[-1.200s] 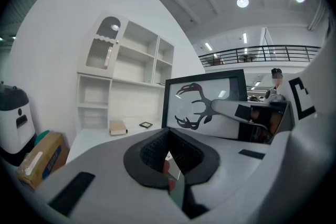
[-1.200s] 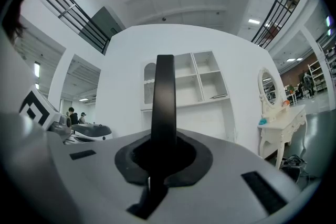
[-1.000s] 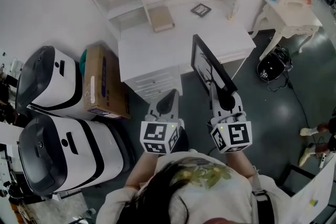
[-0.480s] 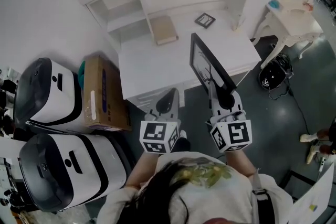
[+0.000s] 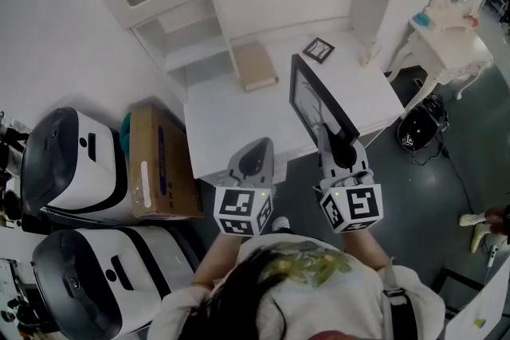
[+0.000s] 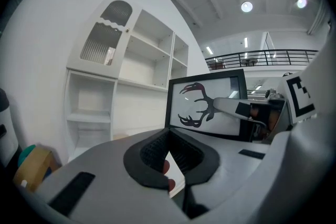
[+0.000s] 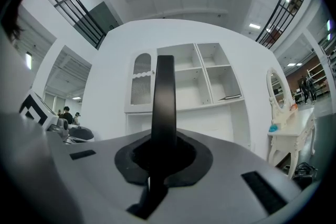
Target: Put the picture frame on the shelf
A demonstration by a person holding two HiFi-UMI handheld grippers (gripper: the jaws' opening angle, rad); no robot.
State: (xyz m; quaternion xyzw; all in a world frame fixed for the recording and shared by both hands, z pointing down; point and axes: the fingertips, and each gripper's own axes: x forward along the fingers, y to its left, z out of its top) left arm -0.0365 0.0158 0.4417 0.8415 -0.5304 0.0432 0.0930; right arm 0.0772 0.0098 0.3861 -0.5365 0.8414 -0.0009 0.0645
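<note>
**Head view:** Your right gripper (image 5: 335,141) has its jaws closed on the lower edge of the picture frame (image 5: 317,98). The frame stands upright, in the air over the near right part of the white desk (image 5: 231,115), with its pale printed face turned left. Your left gripper (image 5: 256,149) hangs just beside it to the left, over the desk's near edge, and carries nothing. On the desk lie a tan book (image 5: 255,66) and a small dark frame (image 5: 319,49), lying flat and well apart from each other. The white shelf unit (image 5: 191,28) rises behind the desk. A cardboard box (image 5: 155,163) stands on the floor to the left of the desk. A white vanity table (image 5: 446,40) stands to the right.

**Left gripper view:** Your jaws are drawn together with nothing between them. Past them to the right, the picture frame (image 6: 206,105) shows its antler drawing, with the right gripper (image 6: 239,108) clamped on its side. The shelf unit (image 6: 131,81) fills the wall ahead, and its open compartments look bare.

**Right gripper view:** The jaws of your right gripper (image 7: 163,153) pinch the picture frame (image 7: 164,97), which you see edge-on as a dark vertical bar. The shelf unit (image 7: 199,78) stands straight ahead behind the frame. The vanity table (image 7: 286,134) is at the right.
</note>
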